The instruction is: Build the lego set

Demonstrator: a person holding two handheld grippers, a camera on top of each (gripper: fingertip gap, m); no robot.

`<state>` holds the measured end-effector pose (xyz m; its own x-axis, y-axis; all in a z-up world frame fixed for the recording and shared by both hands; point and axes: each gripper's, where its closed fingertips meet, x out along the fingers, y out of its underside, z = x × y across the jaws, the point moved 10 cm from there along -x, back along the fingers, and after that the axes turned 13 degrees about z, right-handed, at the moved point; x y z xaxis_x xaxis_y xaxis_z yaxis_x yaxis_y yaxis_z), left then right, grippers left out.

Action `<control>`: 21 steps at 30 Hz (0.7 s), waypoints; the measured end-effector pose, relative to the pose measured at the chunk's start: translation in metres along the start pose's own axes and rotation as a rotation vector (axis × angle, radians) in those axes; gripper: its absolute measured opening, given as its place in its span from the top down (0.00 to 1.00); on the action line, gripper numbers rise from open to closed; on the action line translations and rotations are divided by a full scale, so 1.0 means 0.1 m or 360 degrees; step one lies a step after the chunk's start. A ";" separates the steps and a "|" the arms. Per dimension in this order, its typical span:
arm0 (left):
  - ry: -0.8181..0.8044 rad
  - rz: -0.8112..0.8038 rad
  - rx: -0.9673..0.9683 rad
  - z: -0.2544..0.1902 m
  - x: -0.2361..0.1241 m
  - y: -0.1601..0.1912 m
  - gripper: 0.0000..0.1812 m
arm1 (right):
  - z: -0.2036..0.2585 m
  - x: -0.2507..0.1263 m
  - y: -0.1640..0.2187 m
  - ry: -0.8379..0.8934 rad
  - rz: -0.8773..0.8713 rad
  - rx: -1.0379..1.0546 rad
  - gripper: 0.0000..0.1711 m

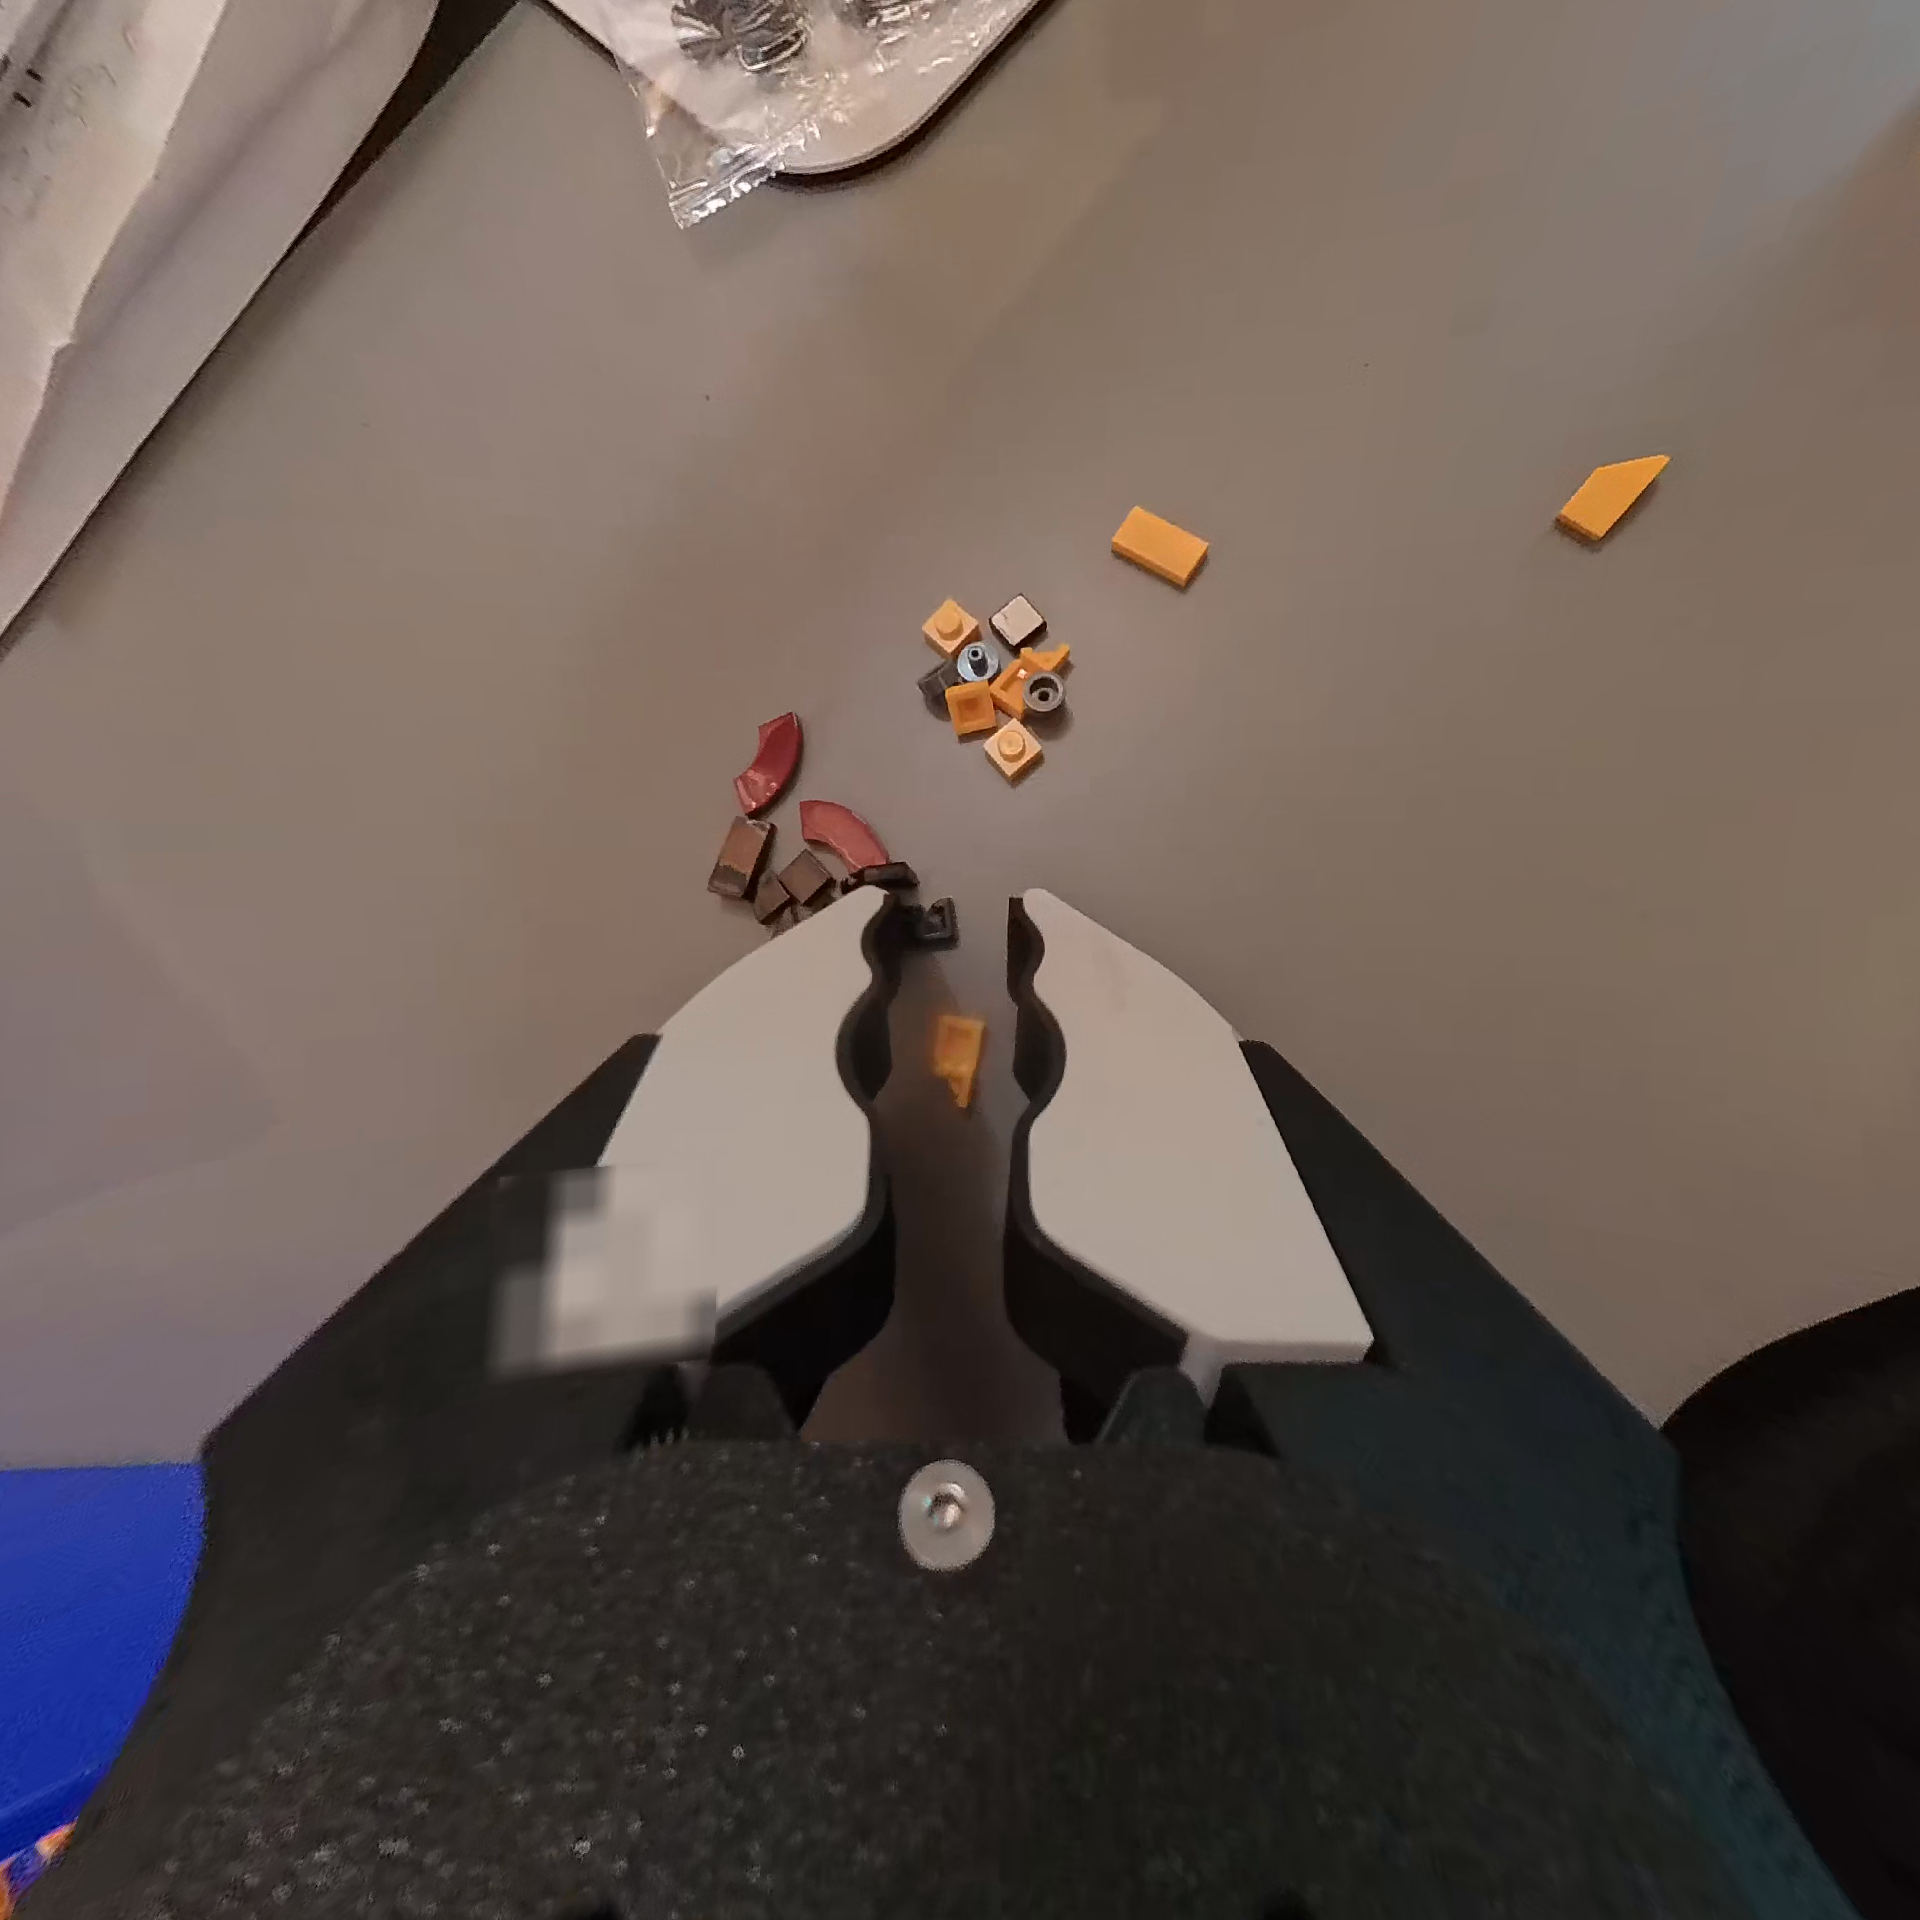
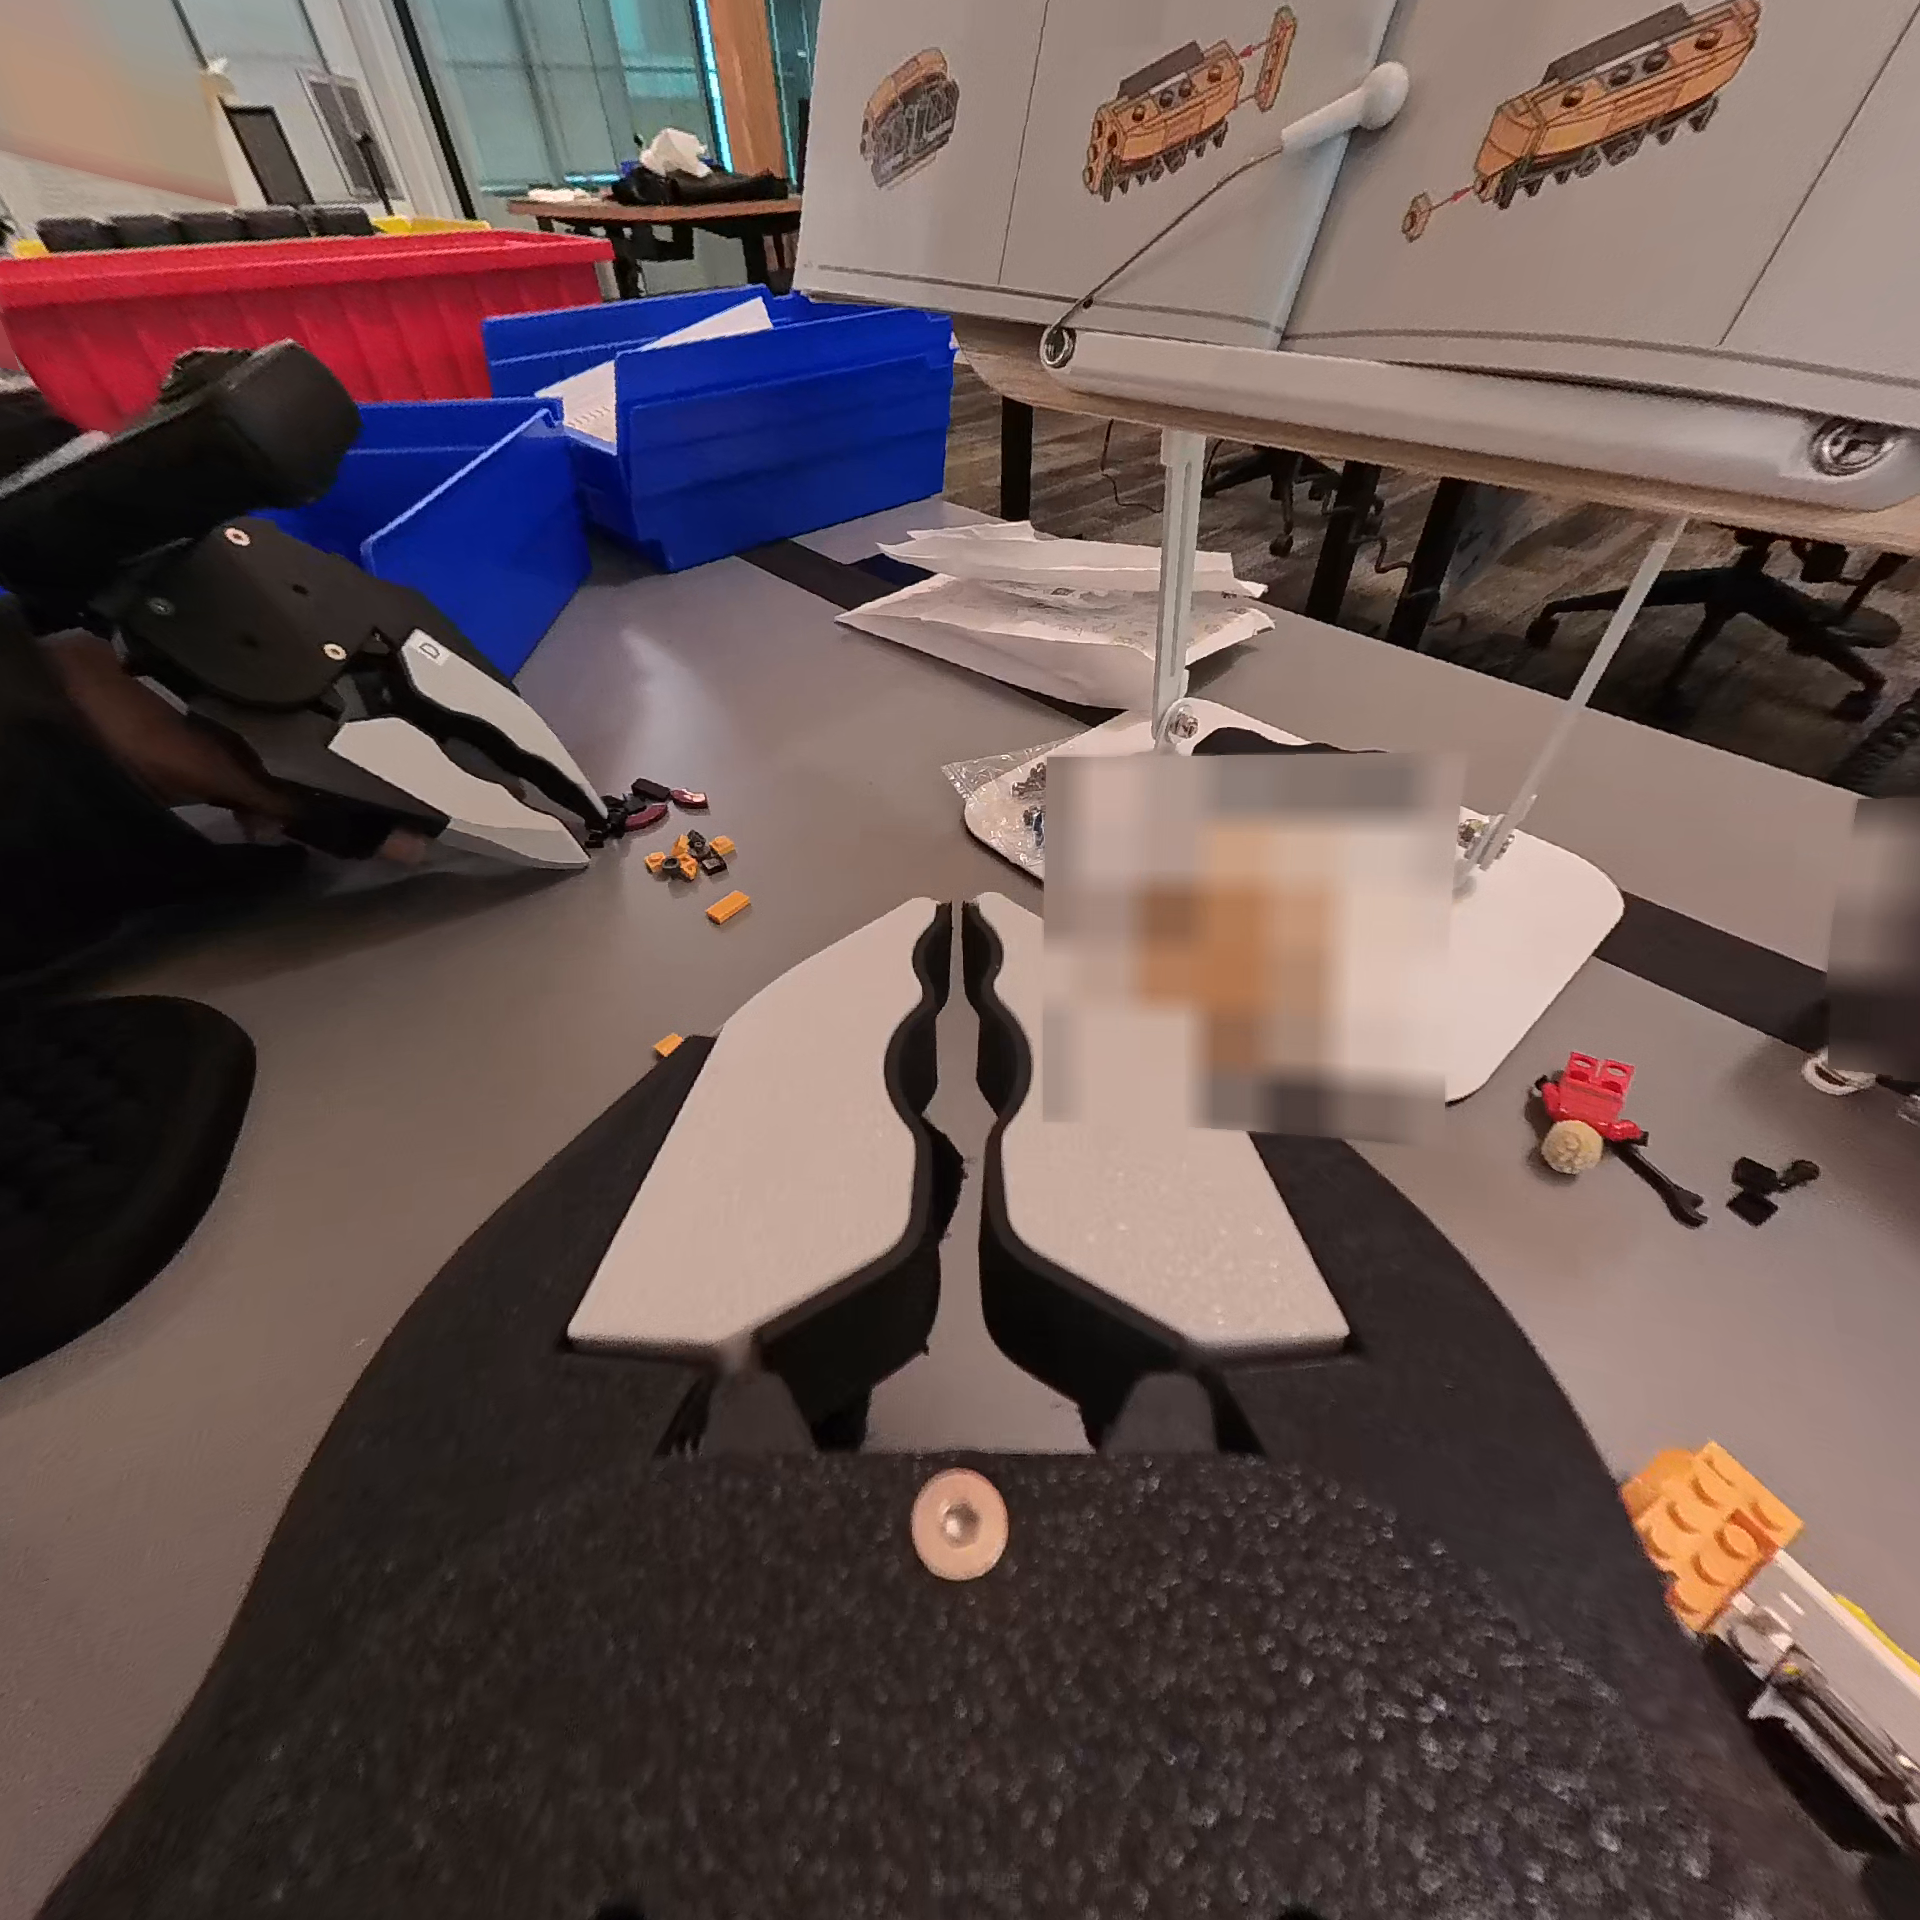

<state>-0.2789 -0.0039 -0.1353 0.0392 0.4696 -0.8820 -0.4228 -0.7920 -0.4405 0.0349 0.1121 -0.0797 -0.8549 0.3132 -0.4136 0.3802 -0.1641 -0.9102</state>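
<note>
Left wrist view first: the left gripper [image 1: 948, 914] hangs over the flat grey tabletop [image 1: 1351, 831] with its jaws a narrow gap apart, nothing clamped. Down in the gap between the fingers a small orange lego piece [image 1: 958, 1055] shows, blurry, and I can't tell whether it's touching either finger. A tiny black clip-shaped piece [image 1: 932, 923] sits right at the left fingertip. Just beyond that tip on the left is a bunch of dark brown tiles [image 1: 764, 868] and two dark red curved tiles [image 1: 800, 800]. Further ahead is a tight cluster of small orange and grey pieces [image 1: 995, 681], then a flat orange rectangular tile [image 1: 1160, 545], and well off to the right an orange wedge-shaped plate [image 1: 1610, 496]. A crinkled clear plastic bag [image 1: 727, 114] lies at the far edge.

Right wrist view: the right gripper [image 2: 957, 909] has its jaws nearly together, just a sliver between the tips, holding nothing. It's well apart from the loose pieces, which sit off to its left by the other gripper. A partly built orange and grey lego model [image 2: 1756, 1590] sits at the lower right edge, near the gripper body. A small red lego assembly [image 2: 1588, 1093] lies to the right, and an instruction booklet on a white stand [image 2: 1351, 156] is propped up ahead, with open blue plastic bins [image 2: 727, 436] behind on the left.
</note>
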 end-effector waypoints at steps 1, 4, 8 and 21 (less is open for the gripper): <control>-0.0021 0.0011 0.0014 0.00 -0.01 0.00 0.90 | 0.00 0.00 0.00 0.0004 0.0000 -0.0006 0.99; -0.0076 0.0034 0.0058 -0.01 -0.02 0.02 0.91 | 0.00 -0.01 0.01 0.0015 0.0003 -0.0025 0.99; -0.0057 0.0033 0.0045 0.00 -0.03 0.02 0.94 | -0.02 0.01 0.03 0.0003 0.0027 -0.0017 0.99; 0.0163 -0.0117 -0.0033 0.00 -0.03 0.01 1.00 | -0.01 0.05 0.06 -0.0045 0.0065 -0.0028 0.99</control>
<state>-0.2789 -0.0060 -0.1332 0.1620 0.4851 -0.8593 -0.3967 -0.7653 -0.5069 0.0336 0.1130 -0.0874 -0.8479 0.2802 -0.4501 0.4212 -0.1597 -0.8928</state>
